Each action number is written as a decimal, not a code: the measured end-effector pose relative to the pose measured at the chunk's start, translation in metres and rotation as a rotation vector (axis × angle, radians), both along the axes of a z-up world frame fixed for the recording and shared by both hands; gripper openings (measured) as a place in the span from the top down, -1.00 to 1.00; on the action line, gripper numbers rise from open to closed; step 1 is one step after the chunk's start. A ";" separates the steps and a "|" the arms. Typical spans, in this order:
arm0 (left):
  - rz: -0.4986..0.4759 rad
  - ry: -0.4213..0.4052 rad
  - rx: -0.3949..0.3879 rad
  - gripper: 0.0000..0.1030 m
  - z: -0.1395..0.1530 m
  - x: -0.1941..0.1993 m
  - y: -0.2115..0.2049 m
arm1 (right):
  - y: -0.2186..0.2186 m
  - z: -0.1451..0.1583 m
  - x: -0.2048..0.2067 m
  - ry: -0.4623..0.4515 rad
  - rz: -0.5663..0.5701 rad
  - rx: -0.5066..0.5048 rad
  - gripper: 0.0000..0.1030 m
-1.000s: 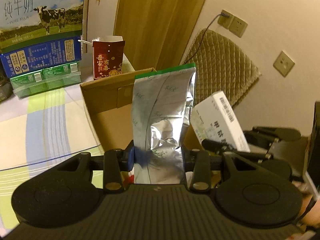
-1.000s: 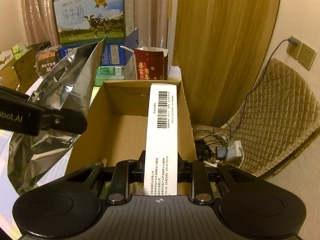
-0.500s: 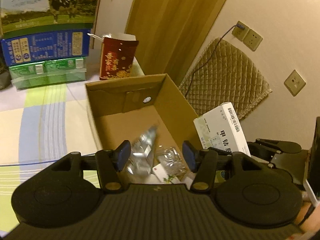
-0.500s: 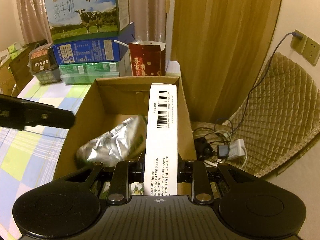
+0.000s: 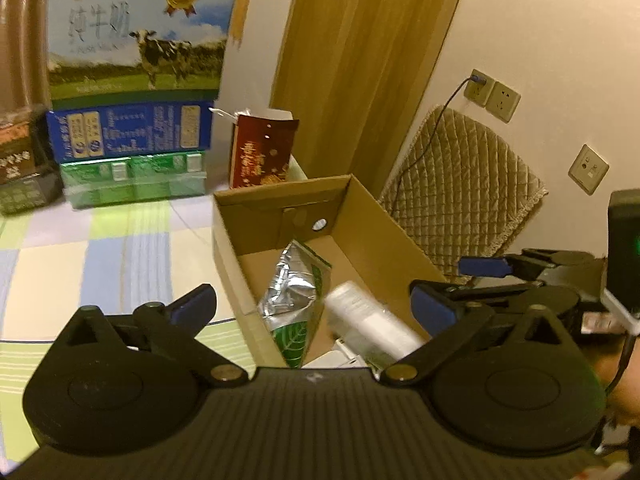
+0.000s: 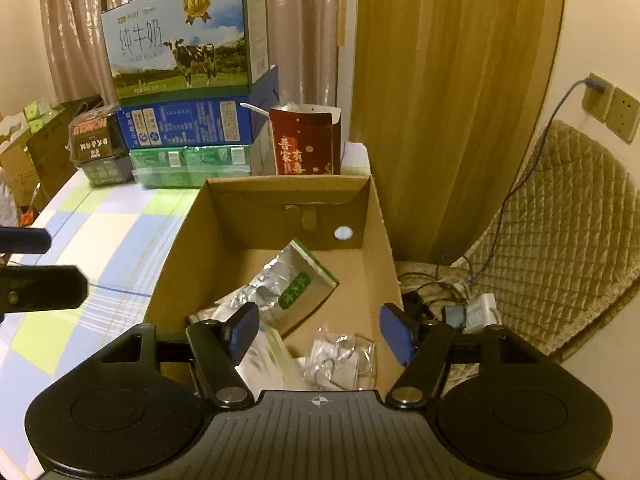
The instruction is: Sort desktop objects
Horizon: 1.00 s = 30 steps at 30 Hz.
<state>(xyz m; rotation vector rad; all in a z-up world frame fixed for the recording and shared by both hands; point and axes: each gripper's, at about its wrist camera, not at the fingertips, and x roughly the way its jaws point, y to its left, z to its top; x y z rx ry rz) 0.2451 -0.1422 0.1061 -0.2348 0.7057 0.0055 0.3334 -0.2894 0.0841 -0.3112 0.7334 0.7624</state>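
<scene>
Blue-padded jaws on the left gripper [image 5: 312,300] are opening wide, with nothing between them. The right gripper [image 6: 320,330] is opening its jaws too, and they hold nothing. Just below both sits the cardboard box [image 6: 376,216] on the bench [image 5: 100,264]. Inside it lies the silver foil bag [image 6: 288,284], its long side slanting from the near left toward the far right. A blurry white box [image 5: 366,320] shows low in the box, beside the bag. Both grippers hang over the near end, so I think both are free for the next thing.
</scene>
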 end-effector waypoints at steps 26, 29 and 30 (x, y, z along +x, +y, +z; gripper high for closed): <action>0.123 -0.030 0.108 -0.98 0.011 -0.164 -0.061 | -0.089 0.036 -0.154 -0.023 -0.058 0.062 -0.96; 0.133 -0.022 0.138 -0.98 0.011 -0.174 -0.067 | -0.101 0.036 -0.168 -0.010 -0.071 0.066 -0.96; 0.135 -0.019 0.138 -0.98 0.011 -0.177 -0.069 | -0.105 0.037 -0.172 -0.007 -0.074 0.071 -0.96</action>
